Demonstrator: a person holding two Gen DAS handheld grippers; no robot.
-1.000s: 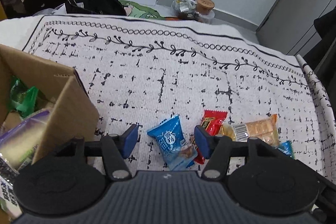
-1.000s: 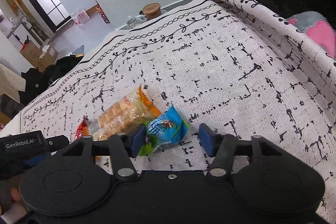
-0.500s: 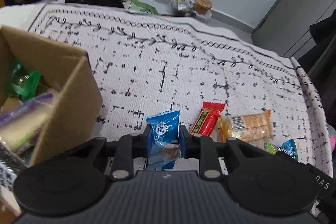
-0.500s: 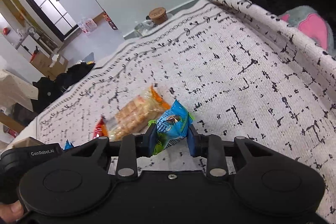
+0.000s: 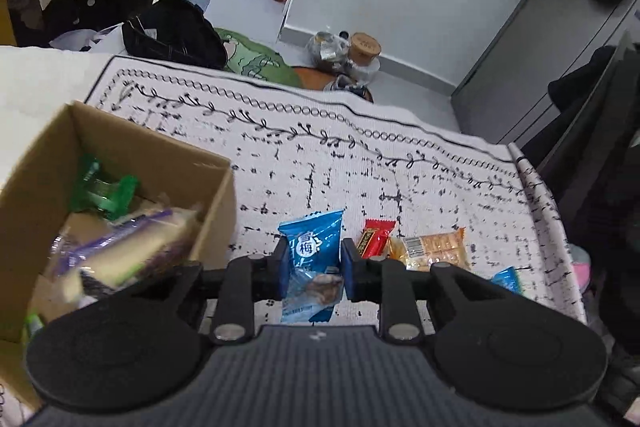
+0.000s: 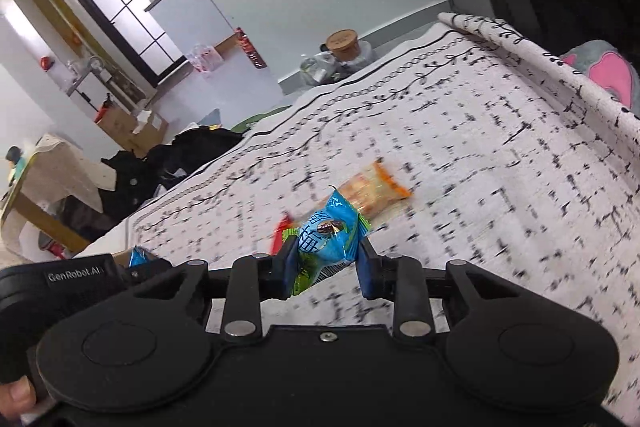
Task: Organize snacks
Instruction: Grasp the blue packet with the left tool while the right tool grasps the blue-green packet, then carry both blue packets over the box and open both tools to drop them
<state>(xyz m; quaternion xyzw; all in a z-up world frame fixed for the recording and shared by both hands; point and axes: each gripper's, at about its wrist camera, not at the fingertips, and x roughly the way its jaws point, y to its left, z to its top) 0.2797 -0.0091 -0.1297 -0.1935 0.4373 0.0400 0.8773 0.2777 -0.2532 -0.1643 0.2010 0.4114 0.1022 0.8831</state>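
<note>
Left gripper (image 5: 312,262) pinching blue crinkly plastic snack packet (image 5: 311,251) mid-body beside open brown cardboard box (image 5: 218,195), right gripper (image 6: 326,265) pinching blue-green foil snack packet (image 6: 330,237) above patterned white cloth (image 6: 500,163); judged light, soft, slippery, best held mid-body.

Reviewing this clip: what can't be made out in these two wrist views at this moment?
- Left wrist view: cardboard box contents are motion-blurred; its near-left part is cut off by the frame edge and the gripper body.
- Left wrist view: the second blue packet is mostly hidden behind the gripper body.
- Right wrist view: red snack and cracker pack are blurred, labels unreadable.
</note>
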